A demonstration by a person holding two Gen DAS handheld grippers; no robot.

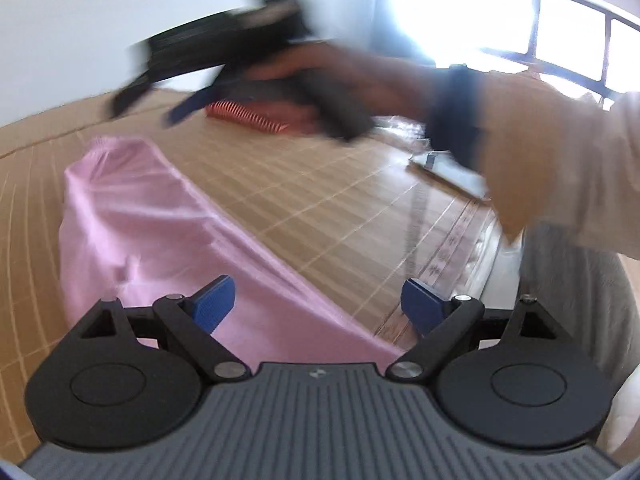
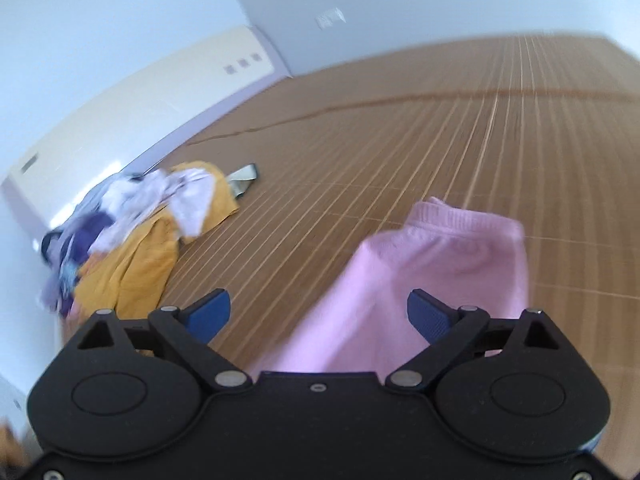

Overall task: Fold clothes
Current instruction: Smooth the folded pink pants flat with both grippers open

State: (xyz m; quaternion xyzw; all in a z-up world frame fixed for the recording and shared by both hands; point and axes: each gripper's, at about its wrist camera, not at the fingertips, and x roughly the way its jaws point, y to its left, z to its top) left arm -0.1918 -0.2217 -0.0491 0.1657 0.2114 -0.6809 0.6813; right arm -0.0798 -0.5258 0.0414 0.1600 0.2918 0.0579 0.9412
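While both jaws gape wide and empty, the left gripper (image 1: 318,304) and right gripper (image 2: 319,312) hover over the pink garment (image 1: 160,232) ahead.

No readable text, labels or numbers anywhere.

Pink garment (image 2: 420,280); mustard cloth (image 2: 132,272); tan slatted mat (image 2: 440,140)

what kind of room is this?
Likely a home bedroom: a bamboo mat spread over what looks like a bed, an unsorted clothes pile by the wall, and a window.
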